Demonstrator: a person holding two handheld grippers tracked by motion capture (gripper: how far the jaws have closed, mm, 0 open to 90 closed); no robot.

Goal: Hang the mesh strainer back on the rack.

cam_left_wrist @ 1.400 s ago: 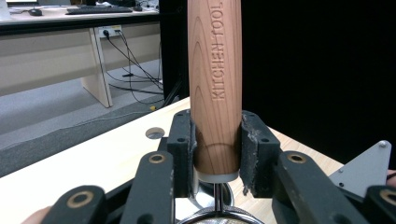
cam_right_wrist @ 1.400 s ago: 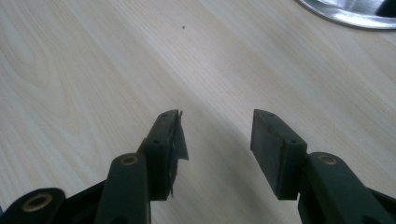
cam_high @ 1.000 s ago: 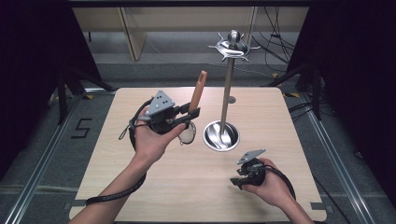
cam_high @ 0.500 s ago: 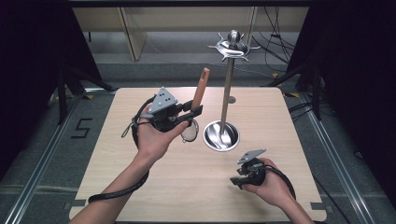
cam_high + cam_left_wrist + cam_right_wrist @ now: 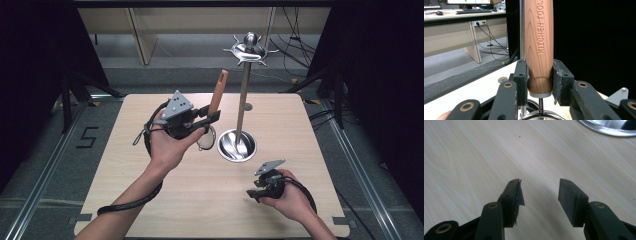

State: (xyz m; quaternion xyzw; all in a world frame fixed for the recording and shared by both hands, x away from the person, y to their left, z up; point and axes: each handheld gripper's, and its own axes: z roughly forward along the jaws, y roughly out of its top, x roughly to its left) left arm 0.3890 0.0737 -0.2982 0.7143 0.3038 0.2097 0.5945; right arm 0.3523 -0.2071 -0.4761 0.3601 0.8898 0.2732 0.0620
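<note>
Now the utensil [image 5: 218,92], clenched in the left tongs [image 5: 212,117], is raised since a second ago toward the rack [image 5: 248,50], frame centre; the right tongs [image 5: 257,192] are left released, idle.

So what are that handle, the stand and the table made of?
Handle: looks like wood, reddish-brown with visible grain and "KITCHEN TOOL" stamped into it, matte.
Stand: seems polished metal; its pole and round base shine and mirror light.
Table: pale wood-grain surface, possibly laminate; the pictures can't settle which.

Grained matt wooden handle [image 5: 539,47], shiny polished metal stand [image 5: 243,100], pale smooth wood-look table [image 5: 280,125].
</note>
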